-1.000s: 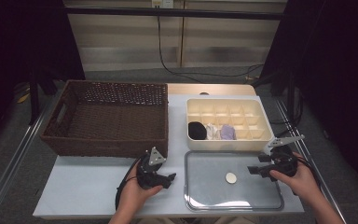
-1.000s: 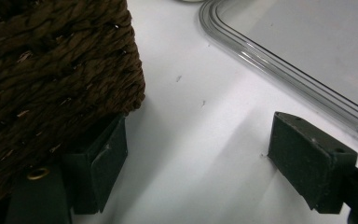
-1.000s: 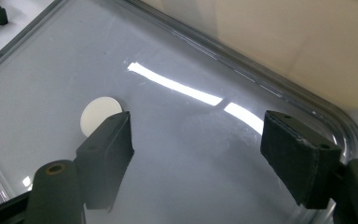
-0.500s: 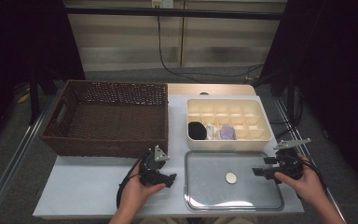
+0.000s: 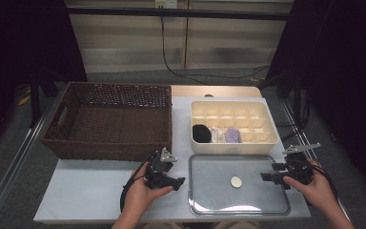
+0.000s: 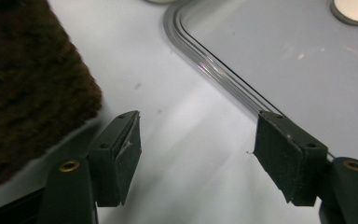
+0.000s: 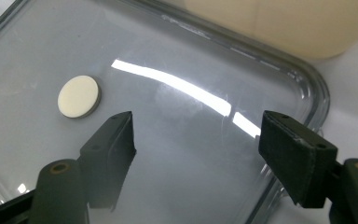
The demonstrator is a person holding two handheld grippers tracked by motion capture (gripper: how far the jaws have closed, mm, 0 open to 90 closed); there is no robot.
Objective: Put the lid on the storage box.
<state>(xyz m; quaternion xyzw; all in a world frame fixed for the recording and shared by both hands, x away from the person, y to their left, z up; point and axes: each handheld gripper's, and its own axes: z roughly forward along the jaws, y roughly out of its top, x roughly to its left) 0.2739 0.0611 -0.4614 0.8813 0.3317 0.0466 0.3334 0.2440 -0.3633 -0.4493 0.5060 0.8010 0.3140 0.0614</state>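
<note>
A person's left gripper point(image 5: 177, 182) and right gripper point(image 5: 266, 176), fingers spread wide and empty, hover at either edge of a shallow silver metal tray point(image 5: 209, 202) on the white counter point(image 5: 86, 191). The small cream round disc point(image 5: 236, 181) lies flat at the tray's centre, ungrasped; being round, it has no long axis and faces upward. Beyond stand a cream plastic compartment box point(image 5: 271, 131) and a dark woven wicker basket point(image 5: 107, 121). Picking it up appears yet to begin.

Wicker basket point(image 5: 109, 119) left; cream divided box point(image 5: 233, 125) behind, holding small items.
</note>
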